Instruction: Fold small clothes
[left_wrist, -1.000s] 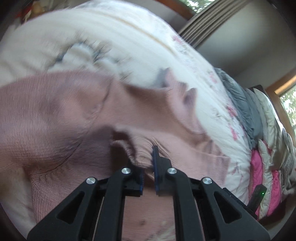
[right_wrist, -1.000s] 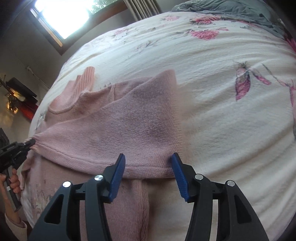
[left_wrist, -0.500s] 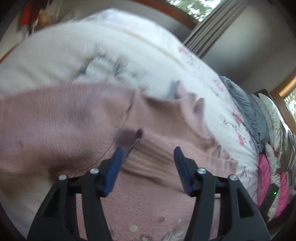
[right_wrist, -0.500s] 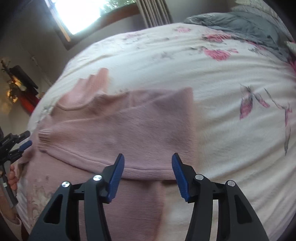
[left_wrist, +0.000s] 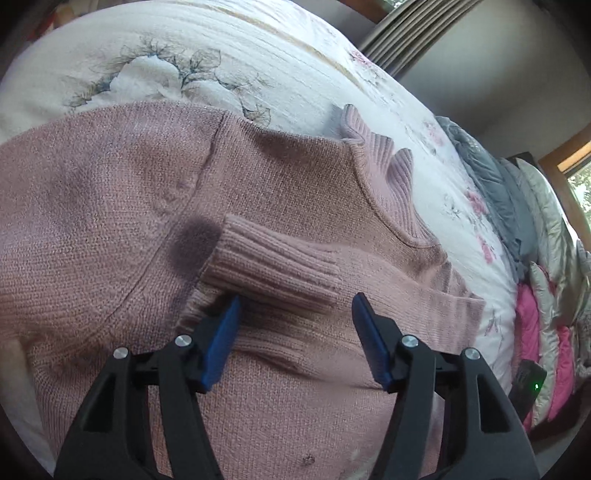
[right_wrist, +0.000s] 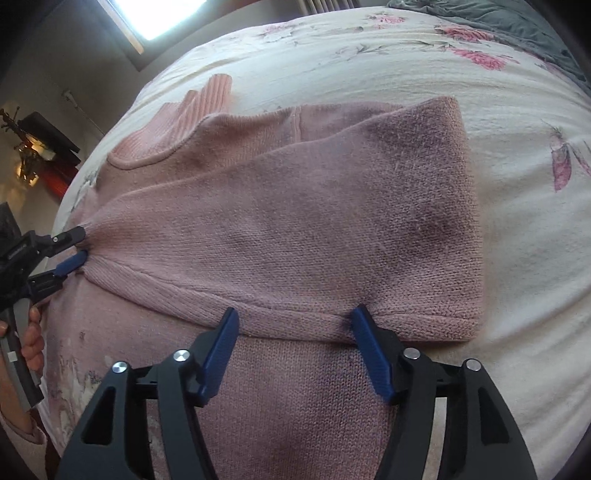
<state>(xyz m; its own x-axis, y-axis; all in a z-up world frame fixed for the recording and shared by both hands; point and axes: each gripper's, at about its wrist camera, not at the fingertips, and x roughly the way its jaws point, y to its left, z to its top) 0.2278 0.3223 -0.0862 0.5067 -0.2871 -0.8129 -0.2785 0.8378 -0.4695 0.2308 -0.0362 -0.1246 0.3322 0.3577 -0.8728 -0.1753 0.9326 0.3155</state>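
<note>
Now pink knit sweater (right_wrist: 295, 229) lies flat, sleeves folded across.

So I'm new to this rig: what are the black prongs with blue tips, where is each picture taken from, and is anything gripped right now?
The prongs are two-finger grippers that a person holds, one in each hand; there is no robot arm. Each picture comes from a fisheye camera on one gripper, looking forward along its fingers.

In the left wrist view, the left gripper is open over a ribbed cuff of a pink knit sweater, holding nothing. In the right wrist view, the right gripper is also open, at the edge of a sleeve folded across the sweater's body. The sweater lies on a floral bedspread. At that view's left edge you can see the other gripper and the hand holding it.
</note>
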